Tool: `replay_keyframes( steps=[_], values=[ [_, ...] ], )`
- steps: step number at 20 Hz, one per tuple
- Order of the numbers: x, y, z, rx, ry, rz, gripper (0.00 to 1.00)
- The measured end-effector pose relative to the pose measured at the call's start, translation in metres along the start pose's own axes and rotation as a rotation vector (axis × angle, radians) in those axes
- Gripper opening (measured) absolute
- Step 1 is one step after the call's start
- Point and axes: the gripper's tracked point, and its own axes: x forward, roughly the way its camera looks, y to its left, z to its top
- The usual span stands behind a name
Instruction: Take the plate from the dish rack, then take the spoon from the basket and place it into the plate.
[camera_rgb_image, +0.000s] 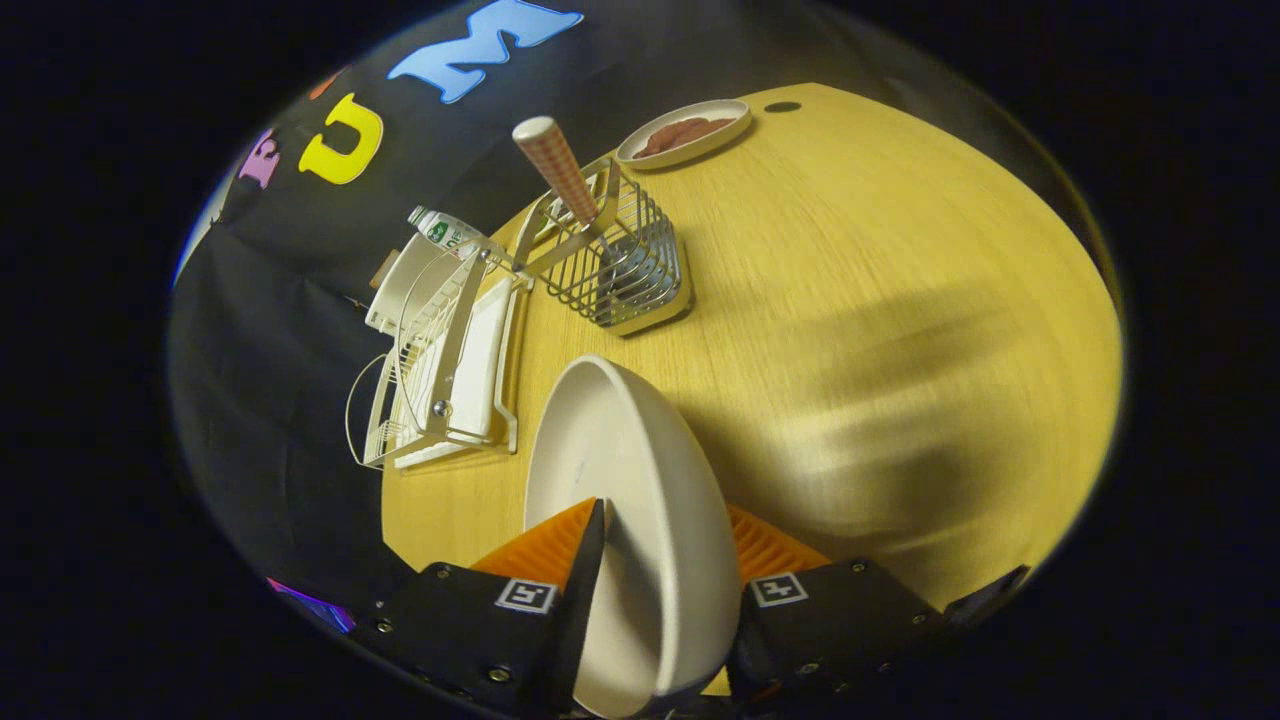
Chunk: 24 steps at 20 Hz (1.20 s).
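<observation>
My gripper (655, 535) is shut on the rim of a white plate (600, 450), which stands on edge between the fingers above the wooden table (880, 300). Beyond the plate to the left sits the white wire dish rack (445, 360) on its drip tray. Farther ahead stands a wire basket (625, 265). From it a spoon (560, 175) with a checked handle sticks up at a slant, bowl end down inside the basket.
An oval dish (685, 133) with brown food lies at the table's far edge, a dark hole (782, 106) beside it. A small bottle (447, 231) and a white container (405, 280) sit behind the rack. Black cloth hangs to the left.
</observation>
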Motion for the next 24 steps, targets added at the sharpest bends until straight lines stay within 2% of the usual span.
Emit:
replay_keyframes(
  steps=[2,6,12,14,17,24],
  values=[
    [-0.018,-0.016,0.016,-0.055,-0.059,-0.056,0.65],
    [-0.063,-0.029,0.058,-0.124,-0.24,-0.107,0.65],
    [-0.148,-0.006,0.128,-0.264,-0.613,-0.116,0.65],
    [-0.164,0.012,0.143,-0.315,-0.71,-0.082,0.65],
    [-0.167,0.028,0.161,-0.404,-0.815,-0.064,0.65],
    [-0.118,0.054,0.176,-0.508,-0.893,-0.045,0.65]
  ],
)
